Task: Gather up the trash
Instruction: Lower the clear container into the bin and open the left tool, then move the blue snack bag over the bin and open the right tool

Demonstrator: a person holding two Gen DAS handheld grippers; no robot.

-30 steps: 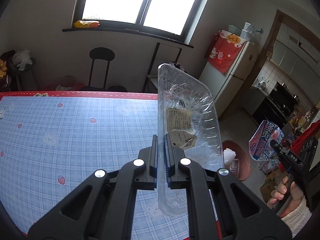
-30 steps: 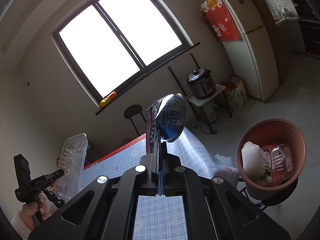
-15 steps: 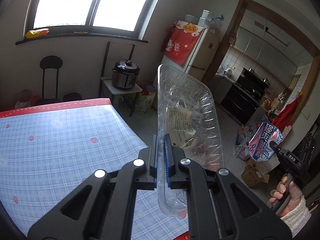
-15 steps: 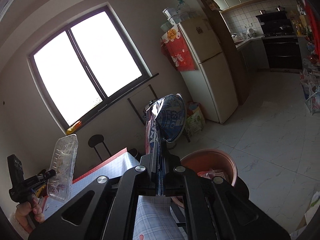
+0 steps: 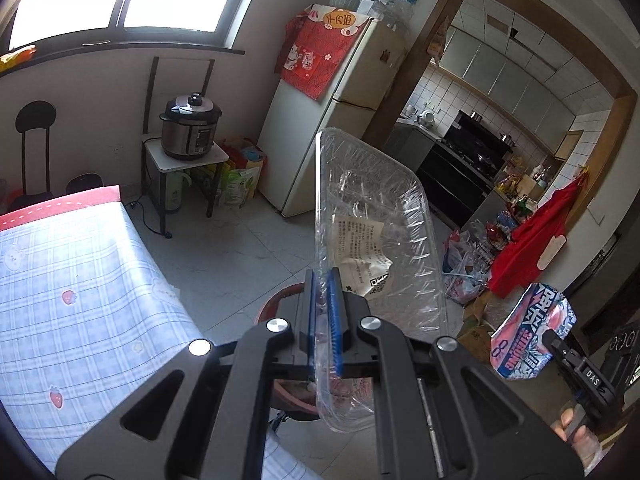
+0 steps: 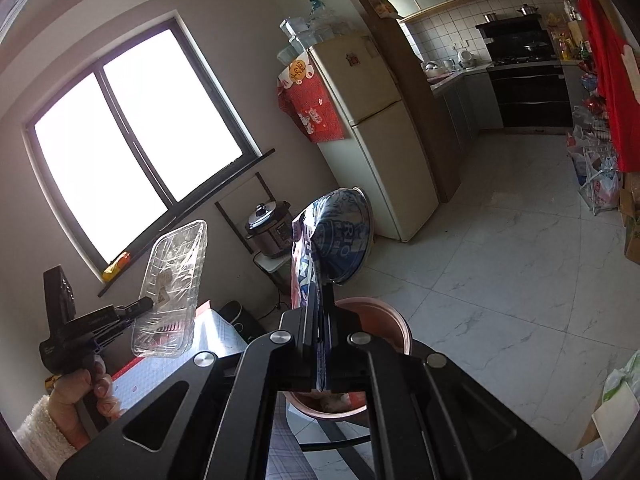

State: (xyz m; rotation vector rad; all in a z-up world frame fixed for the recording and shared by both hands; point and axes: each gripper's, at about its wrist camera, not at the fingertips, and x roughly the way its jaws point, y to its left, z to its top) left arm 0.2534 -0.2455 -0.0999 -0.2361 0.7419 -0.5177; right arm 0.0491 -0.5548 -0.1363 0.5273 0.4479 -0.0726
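Note:
My left gripper [image 5: 323, 300] is shut on the rim of a clear plastic tray [image 5: 372, 236] with a paper label inside, held upright. The tray also shows in the right wrist view [image 6: 172, 288]. My right gripper [image 6: 320, 312] is shut on a crushed blue and pink drink can [image 6: 332, 248], which shows in the left wrist view [image 5: 532, 332] too. A reddish-brown bin [image 6: 384, 320] with trash in it sits right below both grippers, beside the table edge; its rim shows in the left wrist view [image 5: 276, 300].
A table with a blue checked cloth [image 5: 80, 300] lies to the left. A fridge [image 5: 332, 120], a rice cooker on a small stand [image 5: 190, 128] and a chair [image 5: 34, 148] stand by the wall. Bags and boxes [image 5: 472, 280] lie near the kitchen doorway.
Both grippers swung right, away from the table, with their loads still held. The bin now sits directly under them.

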